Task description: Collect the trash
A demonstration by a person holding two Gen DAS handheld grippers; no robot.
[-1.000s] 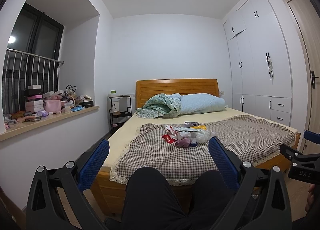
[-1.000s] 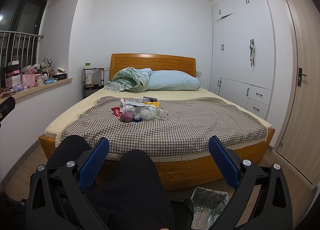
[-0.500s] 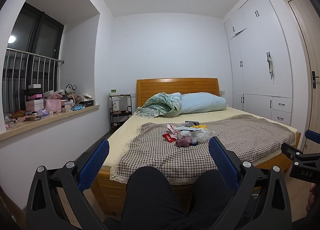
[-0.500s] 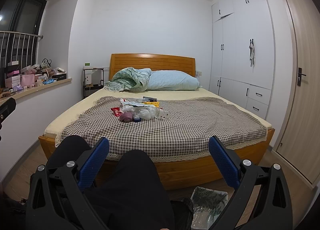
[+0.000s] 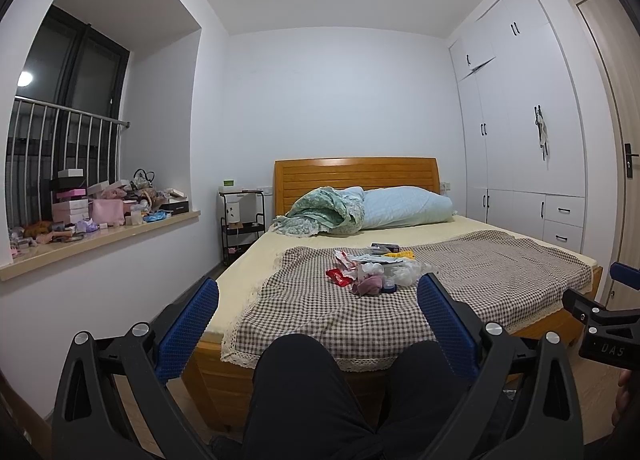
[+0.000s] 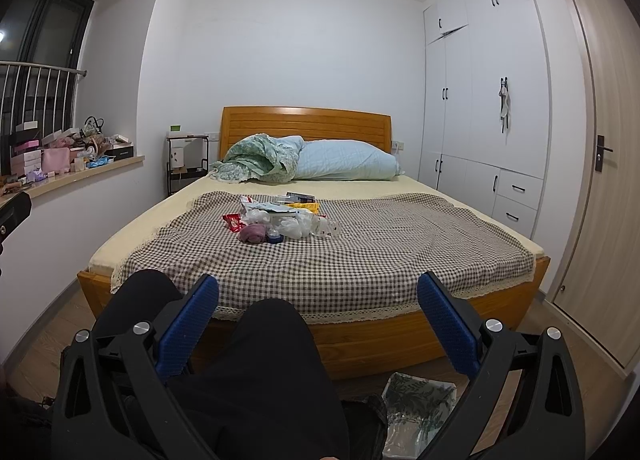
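A pile of trash lies in the middle of the checked cover on the bed: red wrappers, white plastic bags, a pink wad, a yellow pack. It also shows in the right wrist view. My left gripper is open and empty, held above my knees, well short of the bed. My right gripper is open and empty too, at the foot of the bed. A clear bag with a leaf print lies on the floor below the right gripper.
The wooden bed fills the room's middle, with a pillow and a bunched green quilt at its head. A cluttered window ledge is at left, a black rack beside the bed, white wardrobes and a door at right.
The left wrist view has shifted very slightly, the bed sitting a touch higher. The right gripper has hardly moved. Both grippers stay open and nothing has been picked up.
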